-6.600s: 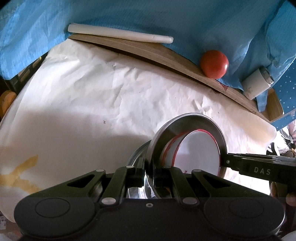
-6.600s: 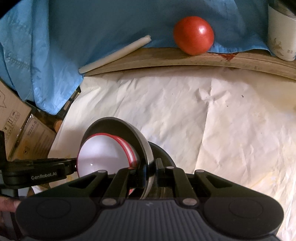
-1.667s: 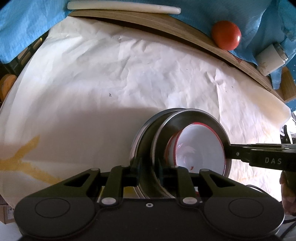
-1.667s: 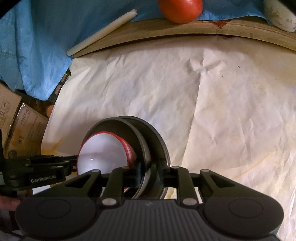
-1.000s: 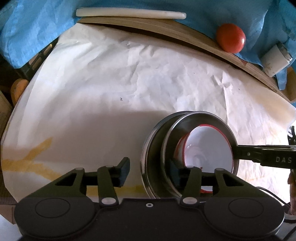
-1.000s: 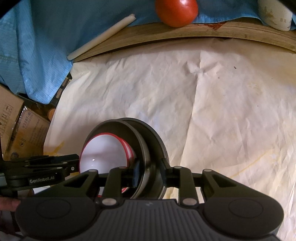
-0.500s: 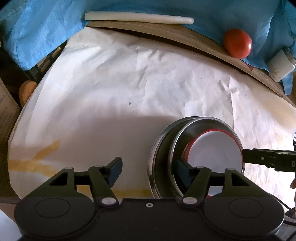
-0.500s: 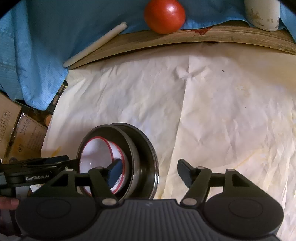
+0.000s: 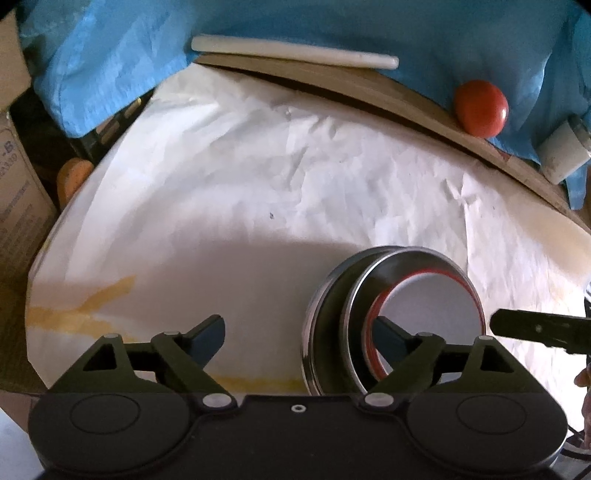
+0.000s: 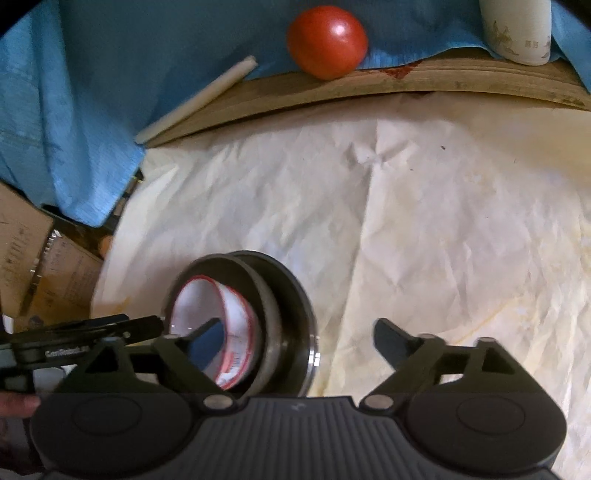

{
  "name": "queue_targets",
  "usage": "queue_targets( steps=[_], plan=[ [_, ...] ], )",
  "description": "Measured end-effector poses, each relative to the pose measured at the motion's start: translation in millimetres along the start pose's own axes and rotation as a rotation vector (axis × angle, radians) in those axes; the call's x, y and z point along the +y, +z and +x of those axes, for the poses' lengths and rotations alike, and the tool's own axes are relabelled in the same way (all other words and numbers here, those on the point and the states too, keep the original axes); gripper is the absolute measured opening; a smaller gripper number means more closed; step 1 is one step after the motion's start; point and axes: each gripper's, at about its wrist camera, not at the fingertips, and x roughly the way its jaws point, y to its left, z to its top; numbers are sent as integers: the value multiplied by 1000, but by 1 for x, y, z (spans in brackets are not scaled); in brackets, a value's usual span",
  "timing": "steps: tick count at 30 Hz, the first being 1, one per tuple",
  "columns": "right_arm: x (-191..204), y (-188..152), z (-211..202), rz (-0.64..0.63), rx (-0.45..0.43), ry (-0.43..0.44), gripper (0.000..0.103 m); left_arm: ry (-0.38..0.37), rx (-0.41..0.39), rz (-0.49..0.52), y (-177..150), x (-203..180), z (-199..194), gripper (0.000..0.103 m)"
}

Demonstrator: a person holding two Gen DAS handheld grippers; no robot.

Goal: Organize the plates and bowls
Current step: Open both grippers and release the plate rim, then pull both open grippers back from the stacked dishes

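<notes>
Fingers on my left gripper (image 9: 299,334) are standing wide and have just been opening; the right one (image 9: 388,334) is sitting in front of the stack's near rim, the left one over bare paper, neither pressing on anything. My right gripper (image 10: 295,338) is likewise spread, its fingers (image 10: 391,338) just been opening too, nothing clamped; its left finger is lying across the bowl mouth, its right over paper. I'm seeing the stack resting on the white paper (image 9: 258,192) that is covering the bench: a white bowl (image 9: 432,314) with red rim nested in a steel bowl (image 9: 391,273), that one inside a steel plate (image 9: 325,295). From the right wrist view, the same white bowl (image 10: 218,314) is showing inside the steel bowl (image 10: 221,264). Beyond the paper, a tomato (image 10: 327,42), a white stick (image 9: 291,57) and a cup (image 10: 517,29) are sitting along the blue cloth (image 9: 332,26).
</notes>
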Motion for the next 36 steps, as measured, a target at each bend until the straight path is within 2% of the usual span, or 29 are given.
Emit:
queue_targets(
  steps=[2,8,14,21,29,36],
  plan=[
    [1,0,-1,-10,-3,-1,96,3,-11,-6,0,1,-2,96],
    [0,-4,-5,-21,-13,10,99,-9,-41,-33,-3,3,-9,102],
    [-2,-12,-12,-29,-37,25,102,-10,-69,-36,-10,0,-15,102],
    [4,-20,-24,-60,-115,53,102,-22,-111,-34,-17,-2,-24,102],
    [13,-29,-36,-82,-203,48,102,-62,-161,-37,-26,1,-33,102],
    [28,-50,-44,-69,-288,33,103,-97,-200,-17,-34,12,-42,102]
  ],
)
